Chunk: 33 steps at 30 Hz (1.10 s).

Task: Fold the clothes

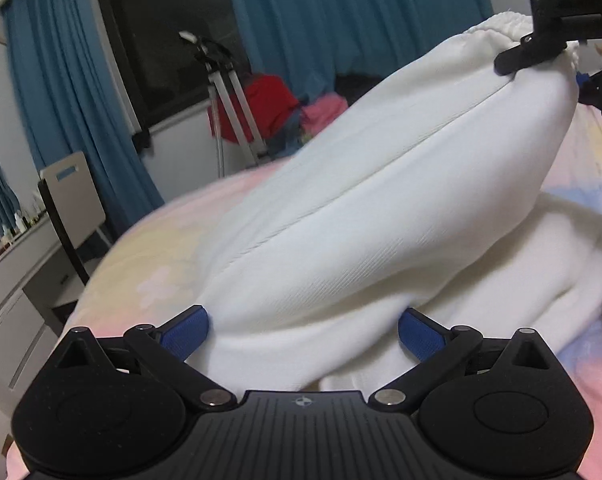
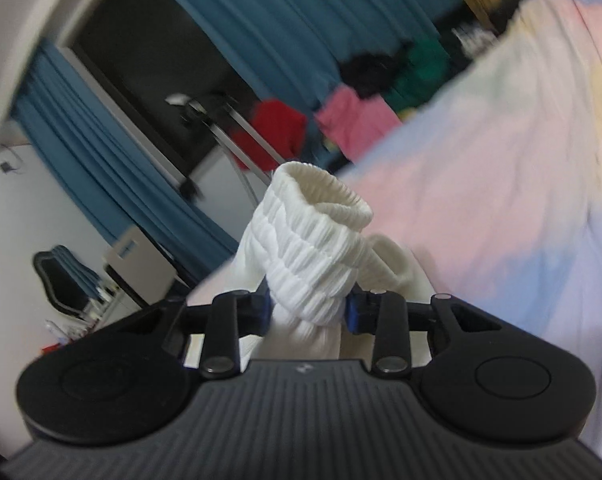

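The right tool is clamping the white garment's elastic edge at 2 o'clock; the left tool is standing apart around its lower fold, above the bed

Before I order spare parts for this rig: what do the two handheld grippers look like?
Both match: the left gripper and right gripper have matte black bodies with ribbed grey centre panels, two round black discs, black linkage arms with silver pivot pins, and blue textured finger pads. A small round emblem marks each centre panel. The left camera shows "DAS" lettering on the right gripper. No cables or sleeves visible.
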Available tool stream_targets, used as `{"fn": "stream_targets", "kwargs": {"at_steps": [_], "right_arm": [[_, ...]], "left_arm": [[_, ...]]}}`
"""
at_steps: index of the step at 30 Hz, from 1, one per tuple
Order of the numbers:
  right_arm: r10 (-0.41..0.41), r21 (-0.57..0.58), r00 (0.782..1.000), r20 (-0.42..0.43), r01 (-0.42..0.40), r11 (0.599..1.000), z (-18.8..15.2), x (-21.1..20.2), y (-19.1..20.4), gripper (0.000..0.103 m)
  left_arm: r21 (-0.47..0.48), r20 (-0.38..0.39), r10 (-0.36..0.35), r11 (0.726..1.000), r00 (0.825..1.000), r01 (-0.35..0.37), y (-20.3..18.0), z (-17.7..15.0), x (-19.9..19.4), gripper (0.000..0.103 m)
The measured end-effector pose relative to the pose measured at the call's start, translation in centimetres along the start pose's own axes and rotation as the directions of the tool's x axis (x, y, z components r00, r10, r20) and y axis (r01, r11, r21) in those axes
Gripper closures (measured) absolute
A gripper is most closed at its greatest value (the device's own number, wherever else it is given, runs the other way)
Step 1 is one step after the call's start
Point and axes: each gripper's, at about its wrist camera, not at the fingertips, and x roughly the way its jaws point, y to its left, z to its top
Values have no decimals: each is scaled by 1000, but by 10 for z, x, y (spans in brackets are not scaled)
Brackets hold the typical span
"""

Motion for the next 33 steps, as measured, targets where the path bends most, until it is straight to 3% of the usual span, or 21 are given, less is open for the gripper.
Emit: {"fn": "stream_targets", "kwargs": {"at_steps": [3, 5, 8, 11, 14, 17, 19, 21, 26, 31, 33], "right_arm": [[-68, -60, 997, 33, 70, 996, -1, -12, -9, 67], [-136, 10, 991, -3, 137, 991, -7, -12, -31, 67], [-202, 114, 973, -108, 214, 970, -18, -5, -61, 67], [-200, 155, 971, -133, 219, 963, -21, -6, -71, 66], [-184, 139, 975, -125, 201, 970, -20, -11, -66, 66], [-177, 150, 972, -152, 200, 968, -24, -11, -67, 63], [-176, 169, 967, -183, 208, 963, -27, -9, -70, 58], [-182, 191, 959, -217, 224, 956, -29, -7, -72, 37], [-114, 232, 946, -303, 190, 954, -41, 13, -78, 20], [-133, 129, 937, -323, 182, 975, -46, 24, -68, 18], [-159, 98, 935, -318, 200, 975, -43, 21, -61, 33]], "left_arm": [[-94, -11, 28, 995, 1000, -29, 16, 3, -3, 1], [-198, -72, 8, 980, 997, -22, 34, -1, 3, 0], [-356, -168, -73, 934, 983, 9, 62, -10, 15, 0], [-490, -177, -121, 872, 977, 20, 87, -15, 15, 0], [-526, -153, -28, 849, 988, -57, 111, -10, 8, 0], [-586, -192, -82, 809, 978, -47, 126, -16, 14, 0], [-579, -200, -69, 813, 977, -61, 126, -17, 11, 0], [-575, -205, -62, 815, 977, -69, 127, -17, 8, 0], [-603, -224, -95, 795, 970, -61, 125, -24, 5, 0], [-626, -249, -191, 780, 950, -8, 123, -27, 4, 1], [-638, -230, -270, 767, 935, 65, 124, -25, 1, 1]]}}
